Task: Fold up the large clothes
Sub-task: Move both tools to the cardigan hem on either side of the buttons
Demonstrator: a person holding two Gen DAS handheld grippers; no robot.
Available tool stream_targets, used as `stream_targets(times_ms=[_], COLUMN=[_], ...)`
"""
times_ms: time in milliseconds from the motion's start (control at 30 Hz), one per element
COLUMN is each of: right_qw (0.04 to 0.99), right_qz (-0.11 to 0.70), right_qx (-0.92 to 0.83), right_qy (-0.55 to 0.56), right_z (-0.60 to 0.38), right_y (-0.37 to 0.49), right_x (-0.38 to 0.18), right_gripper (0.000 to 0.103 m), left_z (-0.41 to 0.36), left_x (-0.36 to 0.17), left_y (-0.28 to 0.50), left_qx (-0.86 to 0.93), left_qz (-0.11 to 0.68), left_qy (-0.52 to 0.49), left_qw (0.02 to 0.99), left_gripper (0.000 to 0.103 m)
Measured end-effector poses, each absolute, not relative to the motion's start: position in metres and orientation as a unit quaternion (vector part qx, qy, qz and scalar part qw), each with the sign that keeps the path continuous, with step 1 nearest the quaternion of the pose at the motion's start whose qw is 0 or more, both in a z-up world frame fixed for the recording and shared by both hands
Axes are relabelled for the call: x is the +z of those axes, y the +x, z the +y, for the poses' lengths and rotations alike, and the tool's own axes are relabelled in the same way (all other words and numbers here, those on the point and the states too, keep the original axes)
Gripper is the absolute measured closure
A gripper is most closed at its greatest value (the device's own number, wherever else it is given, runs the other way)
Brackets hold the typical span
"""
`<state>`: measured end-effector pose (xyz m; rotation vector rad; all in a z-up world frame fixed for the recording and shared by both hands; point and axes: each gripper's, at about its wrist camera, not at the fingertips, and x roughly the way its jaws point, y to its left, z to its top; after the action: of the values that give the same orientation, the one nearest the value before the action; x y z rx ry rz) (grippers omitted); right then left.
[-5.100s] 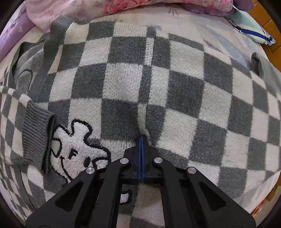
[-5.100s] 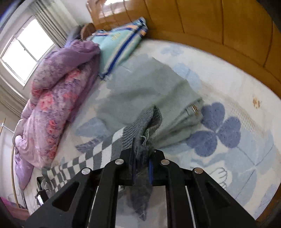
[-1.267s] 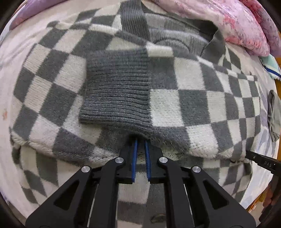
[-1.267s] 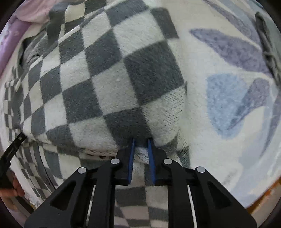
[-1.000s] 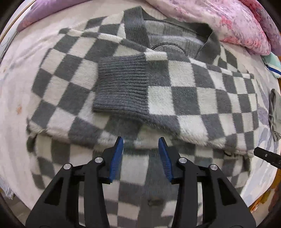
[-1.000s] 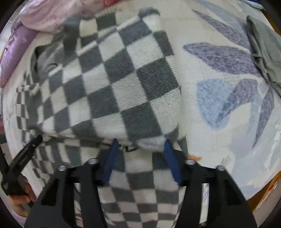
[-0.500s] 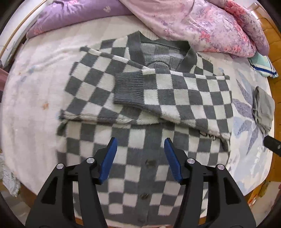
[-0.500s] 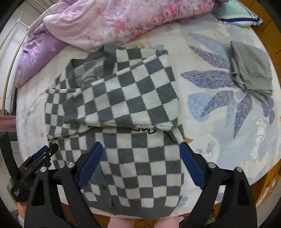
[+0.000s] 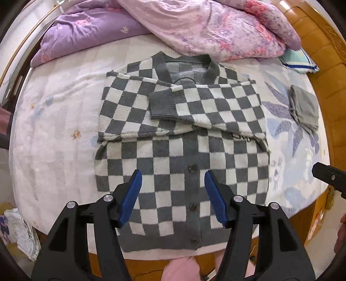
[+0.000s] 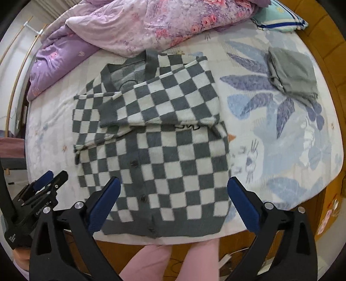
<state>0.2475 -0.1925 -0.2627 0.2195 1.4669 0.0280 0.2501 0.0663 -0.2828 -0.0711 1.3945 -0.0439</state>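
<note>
A grey and white checked cardigan (image 9: 183, 155) (image 10: 160, 155) lies flat on the bed, buttons up, hem toward the near edge. Both sleeves are folded across its chest, the grey ribbed cuff (image 9: 162, 104) on top. My left gripper (image 9: 173, 192) hangs high above the lower half of the cardigan, its jaws still opening, nothing between them. My right gripper (image 10: 174, 201) is also raised above the hem, jaws opening very wide and empty. In the right wrist view the left gripper (image 10: 46, 183) shows at lower left.
A pink and purple flowered quilt (image 9: 205, 23) is heaped at the far side of the bed. A folded grey garment (image 9: 305, 110) (image 10: 292, 69) lies on the right, a striped pillow (image 10: 279, 19) beyond it. The wooden bed frame (image 9: 324, 64) runs along the right. A person's pink-clad legs (image 10: 168, 259) stand at the near edge.
Both grippers let go of the folded sleeves, opened wide and rose well above the bed, so the whole cardigan now shows. The cardigan lies still with both sleeves across its chest.
</note>
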Motion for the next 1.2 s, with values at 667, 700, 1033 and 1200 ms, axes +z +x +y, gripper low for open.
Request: stream_targets(times_ms=[667,700,1033,1200], right_qw=[0.74,0.741,0.741,0.737], right_qz=[0.66,0.659,0.663,0.671], right_qx=[0.043,0.044,0.045,0.045], right_qy=[0.122,0.122,0.094,0.075], right_z=[-0.144,-0.144,-0.158,-0.17], right_y=[0.306,0.316,0.424,0.474], right_x=[-0.261,-0.263,-0.301,-0.326], right_gripper=[0.008,0.008,0.008,0.008], left_z=[0.089,0.09,0.118,0.135], left_x=[-0.278,-0.28,-0.31,-0.335], left_y=[0.28,0.287,0.388,0.436], left_qx=[0.003,0.005,0.046,0.056], left_qz=[0.649,0.649,0.656,0.658], left_qy=[-0.019,-0.019,-0.008,-0.003], left_qw=[0.761,0.76,0.753,0.751], left_gripper=[0.042,0.042,0.042,0.037])
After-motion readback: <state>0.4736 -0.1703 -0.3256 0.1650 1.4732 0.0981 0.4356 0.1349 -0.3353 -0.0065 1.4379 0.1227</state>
